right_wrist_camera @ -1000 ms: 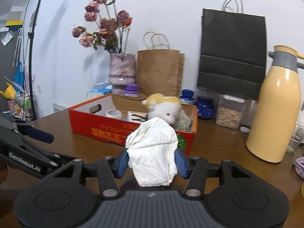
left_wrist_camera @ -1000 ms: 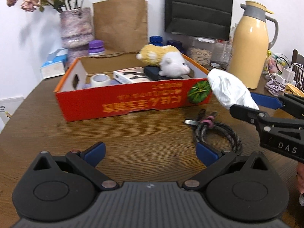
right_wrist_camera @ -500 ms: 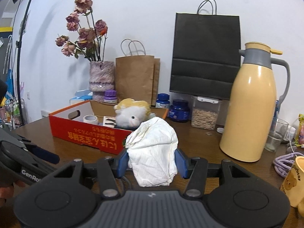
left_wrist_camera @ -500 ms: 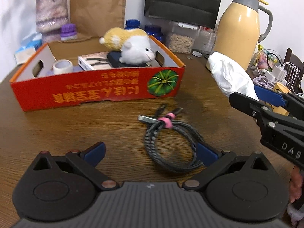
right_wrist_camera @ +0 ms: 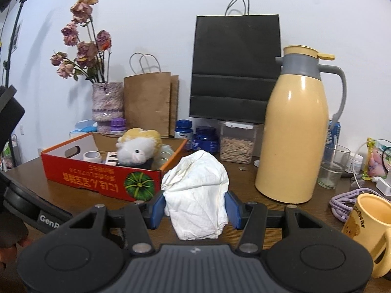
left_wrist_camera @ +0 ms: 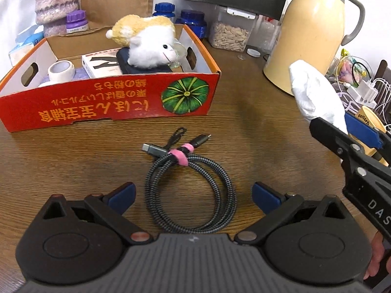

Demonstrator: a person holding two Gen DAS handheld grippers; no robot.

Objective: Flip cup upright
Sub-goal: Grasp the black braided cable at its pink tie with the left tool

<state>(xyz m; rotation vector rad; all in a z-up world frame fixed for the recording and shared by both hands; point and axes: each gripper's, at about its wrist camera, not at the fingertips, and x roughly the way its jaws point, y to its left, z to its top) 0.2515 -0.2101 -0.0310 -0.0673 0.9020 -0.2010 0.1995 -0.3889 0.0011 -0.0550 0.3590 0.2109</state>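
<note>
A yellow mug (right_wrist_camera: 366, 229) with a bear print stands at the right edge of the right wrist view, mouth facing up and handle toward the lower right. In the left wrist view only a slice of the mug (left_wrist_camera: 367, 118) shows behind the right gripper (left_wrist_camera: 342, 131). My right gripper (right_wrist_camera: 195, 207) is shut on a crumpled white cloth (right_wrist_camera: 198, 195), held above the table to the left of the mug. My left gripper (left_wrist_camera: 193, 193) is open, low over a coiled braided cable (left_wrist_camera: 190, 190) that lies between its fingers.
A red cardboard box (left_wrist_camera: 105, 105) holding a plush toy (left_wrist_camera: 146, 41) and tape sits at the back left. A tall yellow thermos (right_wrist_camera: 295, 131), a glass (right_wrist_camera: 333, 168), jars, paper bags, a flower vase (right_wrist_camera: 107, 105) and purple cables (right_wrist_camera: 347, 200) crowd the back and right.
The left gripper has moved forward and down, so the coiled cable now lies between its open fingers. The right gripper, still holding the cloth, has swung right, bringing the yellow mug into view.
</note>
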